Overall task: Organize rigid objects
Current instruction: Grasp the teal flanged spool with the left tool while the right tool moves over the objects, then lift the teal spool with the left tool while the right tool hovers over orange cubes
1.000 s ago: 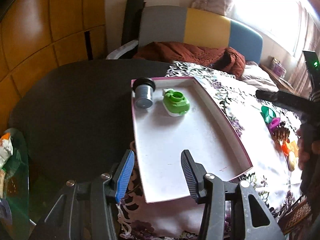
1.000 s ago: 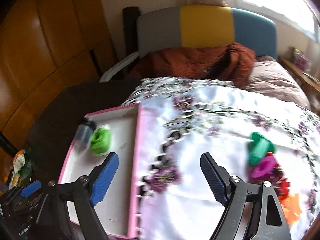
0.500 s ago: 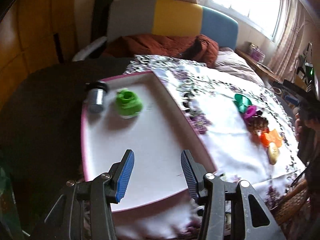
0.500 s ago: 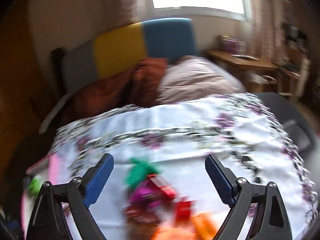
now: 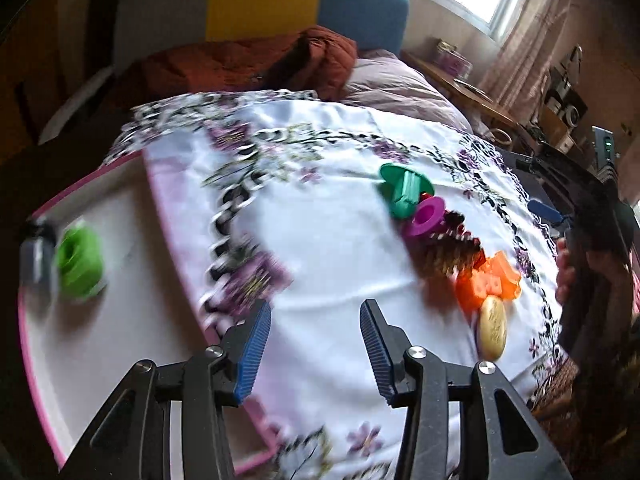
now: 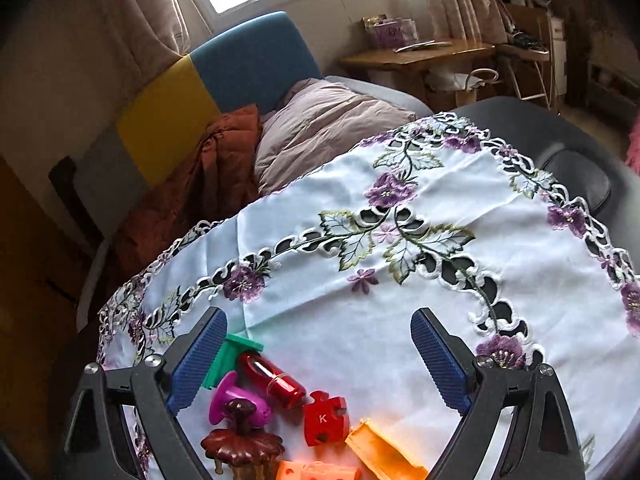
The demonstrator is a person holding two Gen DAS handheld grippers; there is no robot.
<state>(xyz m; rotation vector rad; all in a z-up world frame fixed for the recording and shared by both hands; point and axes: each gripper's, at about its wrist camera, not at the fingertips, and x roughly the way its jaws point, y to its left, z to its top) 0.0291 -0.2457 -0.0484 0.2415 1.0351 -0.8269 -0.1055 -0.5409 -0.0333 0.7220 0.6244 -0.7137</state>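
Toys (image 6: 280, 412) clustered on cloth (image 6: 400, 280), under right gripper (image 6: 316, 354), nearer its left pad; jaws apart, just widened, empty. Left gripper (image 5: 314, 344) half-open, empty, farther.

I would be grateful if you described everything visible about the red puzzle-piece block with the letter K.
The red puzzle-piece block looks like thick, glossy plastic or painted wood, with a white K on its top face and jigsaw notches and knobs along its edges. It lies flat on the embroidered tablecloth, in the cluster of small things, touching or nearly touching the red cylinder and beside the orange block. Neither gripper touches it.
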